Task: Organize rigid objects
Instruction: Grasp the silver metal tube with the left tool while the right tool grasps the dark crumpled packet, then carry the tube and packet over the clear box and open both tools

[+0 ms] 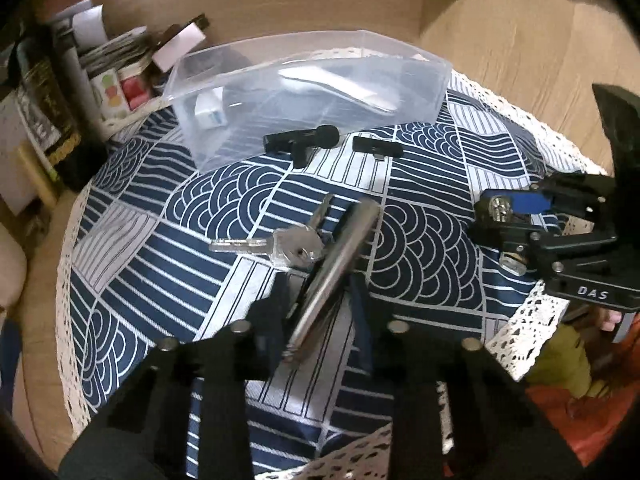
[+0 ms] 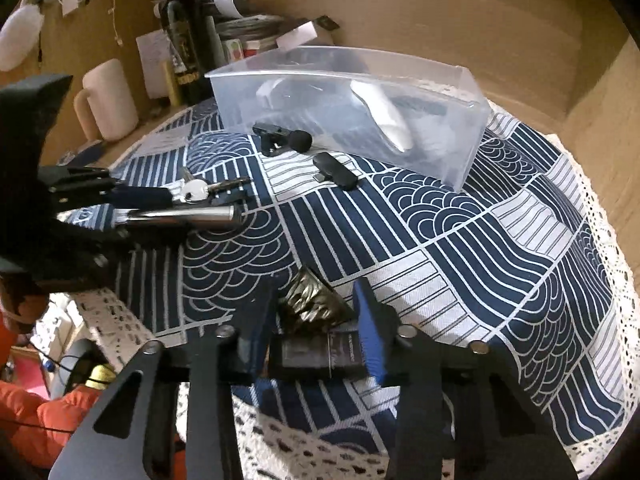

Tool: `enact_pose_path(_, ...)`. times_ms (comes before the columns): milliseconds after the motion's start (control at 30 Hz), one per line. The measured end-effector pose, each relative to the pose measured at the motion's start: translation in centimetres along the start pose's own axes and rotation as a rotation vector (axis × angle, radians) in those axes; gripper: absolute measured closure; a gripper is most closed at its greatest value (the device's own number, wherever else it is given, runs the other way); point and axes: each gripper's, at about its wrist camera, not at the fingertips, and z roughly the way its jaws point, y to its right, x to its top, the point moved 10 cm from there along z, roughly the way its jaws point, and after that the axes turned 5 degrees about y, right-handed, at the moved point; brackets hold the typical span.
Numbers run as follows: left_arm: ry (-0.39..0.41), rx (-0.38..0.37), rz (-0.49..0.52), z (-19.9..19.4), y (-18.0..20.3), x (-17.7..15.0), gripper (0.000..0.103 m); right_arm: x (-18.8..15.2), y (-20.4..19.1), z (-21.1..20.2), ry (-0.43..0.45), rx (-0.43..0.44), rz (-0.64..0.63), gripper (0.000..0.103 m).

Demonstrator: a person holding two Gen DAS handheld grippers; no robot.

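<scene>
— Where is the left wrist camera looking from?
— It's sitting low and close over the patterned tablecloth [image 1: 160, 248], facing the clear bin [image 1: 312, 92].
— And the right?
— It's facing the same clear bin [image 2: 348, 108] from the other side; both are sharing it.

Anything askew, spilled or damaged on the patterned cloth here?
Nothing spilled or broken. The clear plastic bin sits upright. The small black clip microphone and black dongle lie loose before it. The left gripper holds a silver metal cylinder tilted.
</scene>
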Motion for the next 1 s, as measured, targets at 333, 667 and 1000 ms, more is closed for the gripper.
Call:
enact_pose_path(333,-0.017,-0.03,0.025,1.2,2.3,0.8,0.084,1.4,0.7,-0.2,0.034,-0.014,0.032,0.071)
enact_pose_path(667,0.065,0.017,0.018,-0.2,1.4,3.3,0.088,4.5,2.1,-2.0,0.116,-0.054,0.032,0.071)
enact_pose_path(1000,0.244,0.104,-0.034,-5.5,-2.2,10.1,0.088,10.5,4.1,-3.7,0.229,-0.099,0.019,0.071)
